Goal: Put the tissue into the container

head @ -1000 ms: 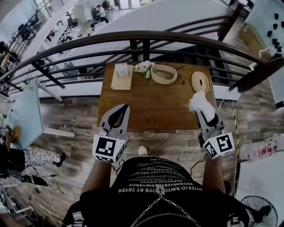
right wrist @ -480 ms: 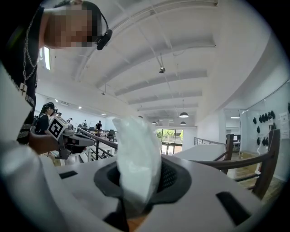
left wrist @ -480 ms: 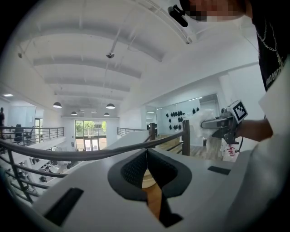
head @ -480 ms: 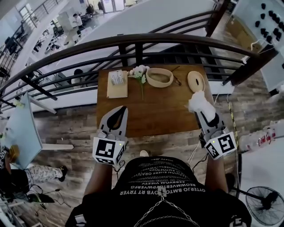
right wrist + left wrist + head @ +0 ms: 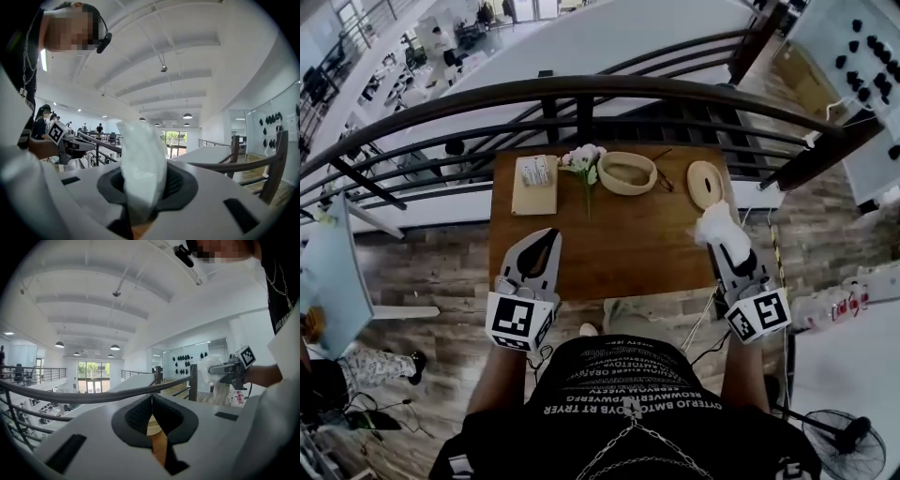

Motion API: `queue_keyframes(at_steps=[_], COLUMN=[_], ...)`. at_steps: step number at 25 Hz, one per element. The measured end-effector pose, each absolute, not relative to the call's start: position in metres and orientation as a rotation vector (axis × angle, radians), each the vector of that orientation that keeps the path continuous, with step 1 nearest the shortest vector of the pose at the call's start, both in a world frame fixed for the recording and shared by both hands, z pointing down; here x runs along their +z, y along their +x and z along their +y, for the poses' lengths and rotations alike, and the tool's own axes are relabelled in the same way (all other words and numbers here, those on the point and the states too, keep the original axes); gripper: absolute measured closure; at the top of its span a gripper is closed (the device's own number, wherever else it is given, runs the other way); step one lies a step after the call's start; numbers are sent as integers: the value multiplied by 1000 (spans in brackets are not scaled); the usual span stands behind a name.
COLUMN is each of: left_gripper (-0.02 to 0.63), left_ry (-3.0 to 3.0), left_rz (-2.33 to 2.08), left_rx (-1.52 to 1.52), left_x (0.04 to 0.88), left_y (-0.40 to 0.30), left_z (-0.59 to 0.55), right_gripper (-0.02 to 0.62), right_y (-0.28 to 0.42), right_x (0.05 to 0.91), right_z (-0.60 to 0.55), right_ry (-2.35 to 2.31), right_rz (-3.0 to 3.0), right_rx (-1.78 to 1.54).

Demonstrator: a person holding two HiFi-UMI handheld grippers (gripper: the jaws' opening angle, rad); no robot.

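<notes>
The white crumpled tissue (image 5: pixel 719 228) stands up out of the right gripper (image 5: pixel 724 251), whose jaws are clamped on its lower part. In the right gripper view the tissue (image 5: pixel 143 164) fills the gap between the ribbed pads and rises above them. It hangs in the air over the right edge of the brown wooden counter (image 5: pixel 609 248), near a pale flat oval disc (image 5: pixel 705 184). It is well apart from the pale oval wooden container (image 5: pixel 627 172) at the far middle. The left gripper (image 5: pixel 542 246) hovers over the near left of the counter with its jaws together on nothing (image 5: pixel 151 401).

The step in hand appears to be the carry. To do it well, the right gripper should travel far and left, clear of the disc and of the sprig of pale flowers (image 5: pixel 584 159) just left of the container. The loose upper part of the tissue should then be tipped down over the container's opening. The jaws should part only once most of the tissue is inside, since so light a thing is likely to drift or cling.

Against the earlier frame, the counter sits lower and further left in the head view. Both grippers keep their pose, and the tissue is no nearer the container.
</notes>
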State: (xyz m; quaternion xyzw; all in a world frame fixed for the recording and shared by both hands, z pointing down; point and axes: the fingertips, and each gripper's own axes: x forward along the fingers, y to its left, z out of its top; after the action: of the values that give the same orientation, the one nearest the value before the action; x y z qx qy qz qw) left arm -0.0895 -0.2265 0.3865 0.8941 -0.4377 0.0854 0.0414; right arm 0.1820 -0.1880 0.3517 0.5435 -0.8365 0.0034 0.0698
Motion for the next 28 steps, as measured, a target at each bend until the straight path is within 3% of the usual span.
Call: queue_keyframes(at_steps=[16,28], left_gripper=[577,577], left_ry=[2639,2537], left_rz=[-1477,-1496], left_rx=[291,386], left_x=[396,434], left_y=[-70,-64], left_z=[-330,-377], right_gripper=[479,479], right_y=[204,194], right_x=[410,537], right_z=[-335,-432], right_ry=[1491,1305], right_rz=[-2595,-2471], right_rx=[141,318])
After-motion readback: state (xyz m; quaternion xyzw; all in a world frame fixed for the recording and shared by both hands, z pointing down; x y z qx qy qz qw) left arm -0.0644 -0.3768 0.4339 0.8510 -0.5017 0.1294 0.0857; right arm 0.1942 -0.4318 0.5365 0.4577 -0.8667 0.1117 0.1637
